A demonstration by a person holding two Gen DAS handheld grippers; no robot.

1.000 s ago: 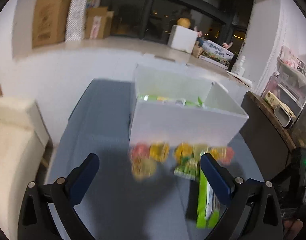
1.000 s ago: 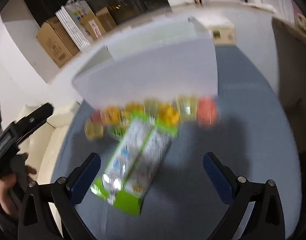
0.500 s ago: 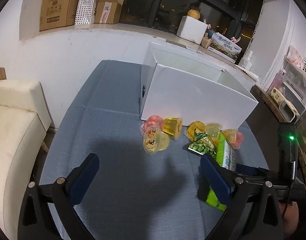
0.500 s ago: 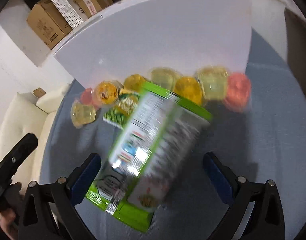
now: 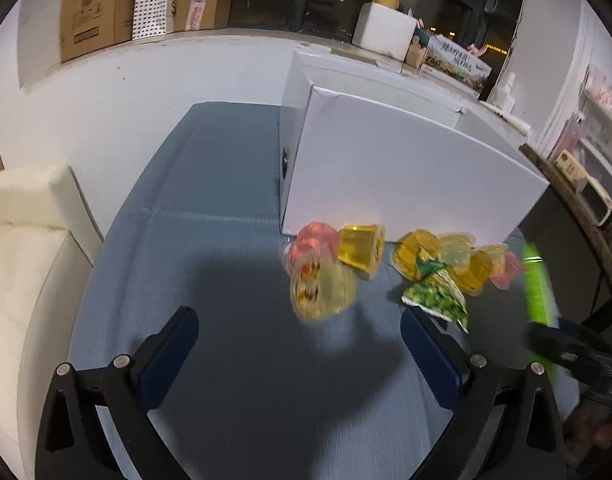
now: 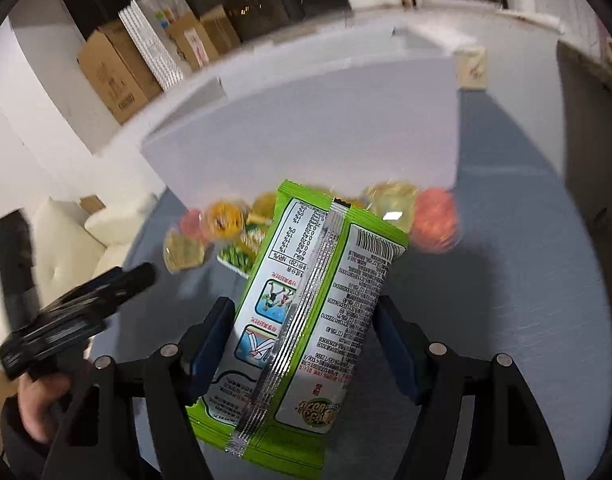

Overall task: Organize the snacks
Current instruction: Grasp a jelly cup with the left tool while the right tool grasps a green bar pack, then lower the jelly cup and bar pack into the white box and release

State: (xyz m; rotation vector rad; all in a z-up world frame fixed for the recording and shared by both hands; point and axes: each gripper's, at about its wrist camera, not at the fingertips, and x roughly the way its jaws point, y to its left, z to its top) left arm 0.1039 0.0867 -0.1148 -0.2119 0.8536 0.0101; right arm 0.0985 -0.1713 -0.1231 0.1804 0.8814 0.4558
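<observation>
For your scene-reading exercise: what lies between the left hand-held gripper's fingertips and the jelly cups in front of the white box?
Only bare blue tablecloth, partly in shadow, lies between the left hand-held gripper and the jelly cups; the left wrist view shows it.

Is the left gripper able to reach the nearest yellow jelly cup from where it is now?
Probably yes. The left gripper is open and empty, and the yellow jelly cup lies just ahead of it on bare blue tablecloth, with nothing between. The green packet lies off to the side.

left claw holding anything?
No. The left claw is open over bare blue cloth, jelly cups lying beyond it.
</observation>
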